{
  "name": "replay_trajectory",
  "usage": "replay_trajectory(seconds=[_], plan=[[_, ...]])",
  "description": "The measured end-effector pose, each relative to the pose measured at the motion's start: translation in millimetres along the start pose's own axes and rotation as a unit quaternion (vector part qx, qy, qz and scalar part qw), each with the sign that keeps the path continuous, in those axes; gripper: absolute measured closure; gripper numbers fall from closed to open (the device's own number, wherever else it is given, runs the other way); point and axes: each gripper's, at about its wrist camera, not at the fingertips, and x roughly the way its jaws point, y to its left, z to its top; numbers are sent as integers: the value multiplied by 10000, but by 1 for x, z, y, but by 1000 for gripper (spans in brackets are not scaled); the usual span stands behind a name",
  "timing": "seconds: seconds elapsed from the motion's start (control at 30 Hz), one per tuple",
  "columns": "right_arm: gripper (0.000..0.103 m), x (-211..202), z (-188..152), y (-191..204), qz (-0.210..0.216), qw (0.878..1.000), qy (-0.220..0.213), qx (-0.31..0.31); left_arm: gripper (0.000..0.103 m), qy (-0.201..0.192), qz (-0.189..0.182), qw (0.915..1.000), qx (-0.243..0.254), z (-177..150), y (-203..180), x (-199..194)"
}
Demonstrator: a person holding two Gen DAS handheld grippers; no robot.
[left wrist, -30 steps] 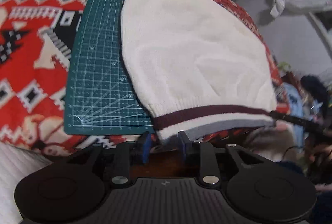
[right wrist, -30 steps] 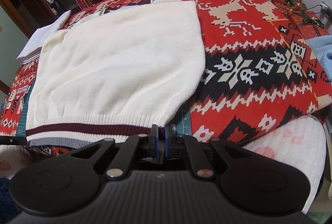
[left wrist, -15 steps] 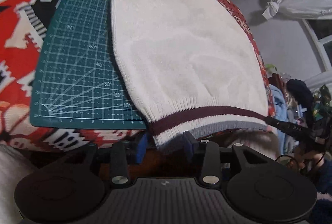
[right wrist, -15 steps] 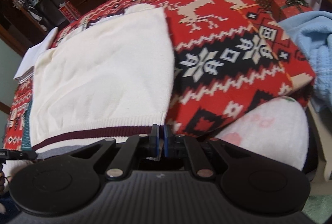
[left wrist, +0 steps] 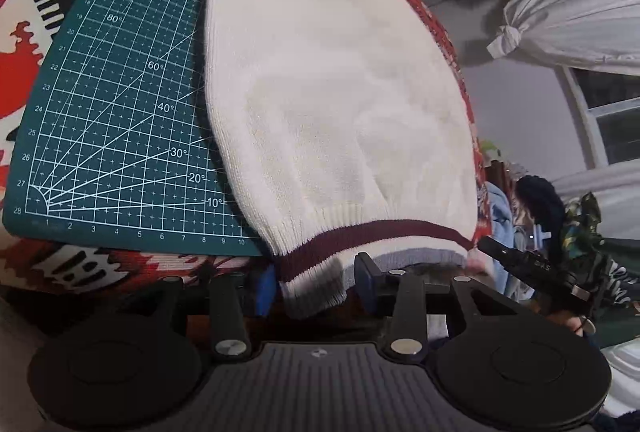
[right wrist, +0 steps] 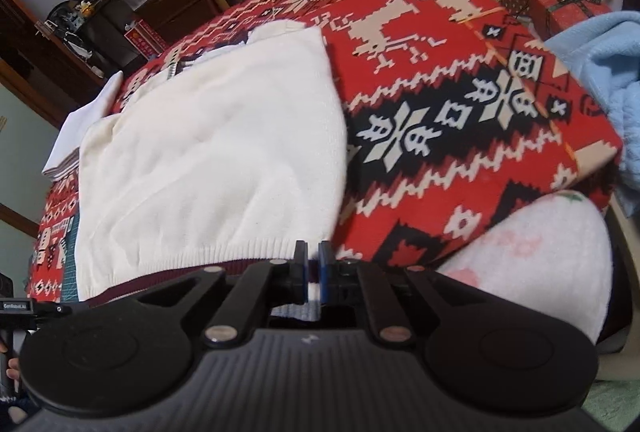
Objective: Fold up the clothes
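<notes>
Since a second ago both grippers have come in lower and closer to the near edge of the table, so the sweater fills more of the left view and its hem now hangs down between the left fingers instead of lying just beyond them. The left gripper is level, pointing along the table, with its jaws wide apart; the striped hem corner droops into the gap, and neither blue pad visibly presses it. The right gripper points the same way at the opposite hem corner, its jaws drawn almost together with only a narrow slit between them, pinching the ribbed edge of the sweater as it did before. The cream sweater lies flat and folded narrow on the red patterned blanket, its dark red and grey hem at the near edge, its left side resting over a green cutting mat. Past it, at the far left of the right view, sits a folded white cloth. A pale blue blanket is bunched off the table's right side.
</notes>
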Motion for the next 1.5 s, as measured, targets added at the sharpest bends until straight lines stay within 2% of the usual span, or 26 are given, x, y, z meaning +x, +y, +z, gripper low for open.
replay_trajectory(seconds=[0.2, 0.33, 0.47, 0.63, 0.73, 0.77, 0.8, 0.83, 0.87, 0.9, 0.97, 1.03, 1.1, 1.2, 1.33, 1.5], plan=[[89, 6, 0, 4, 69, 10000, 40, 25, 66, -475, -411, 9970, 456, -1, -18, -23], [87, 5, -1, 0, 149, 9997, 29, 190, 67, -428, -324, 9978, 398, 6, -17, -13], [75, 3, 0, -11, 117, 9988, -64, 474, 66, -365, -203, 9990, 127, 11, -9, -4], [73, 13, 1, -13, 67, 9989, 1, 469, 68, -365, -66, 9993, 5, 12, -3, -1], [72, 23, 1, -9, 130, 9992, 52, 379, 75, -386, 88, 9992, 111, 13, -5, -1], [71, 25, 1, -7, 156, 9994, 29, 323, 84, -384, 161, 9990, 165, 13, -7, -1], [72, 26, 1, -5, 132, 9996, 8, 254, 93, -370, 256, 9988, 210, 13, -7, 0], [77, 27, 2, -3, 98, 9998, -12, 184, 95, -353, 359, 9984, 253, 13, -8, 2], [87, 28, 1, 1, 2, 10000, -25, 47, 96, -357, 394, 9983, 252, 13, -6, 1], [93, 29, 1, 4, -107, 9999, -36, -103, 96, -364, 448, 9979, 278, 13, -7, 0], [96, 26, -1, 11, -201, 9992, -69, -351, 97, -403, 686, 9956, 492, 13, -12, -5], [97, 18, -1, 15, -163, 9990, -142, -400, 97, -477, 824, 9932, 674, 11, -16, -18], [97, 9, -2, 18, -329, 9978, -201, -536, 97, -461, 935, 9916, 768, 8, -15, -32], [97, 7, -4, 3, -466, 9982, 33, -385, 97, -323, 1172, 9895, 784, 2, -1, -48], [98, 16, -15, -2, -507, 9973, 355, -403, 97, -129, 1379, 9888, 552, -7, 25, -46], [97, 27, -23, 8, -568, 9952, 530, -597, 97, -82, 1503, 9867, 614, -6, 27, -36]])
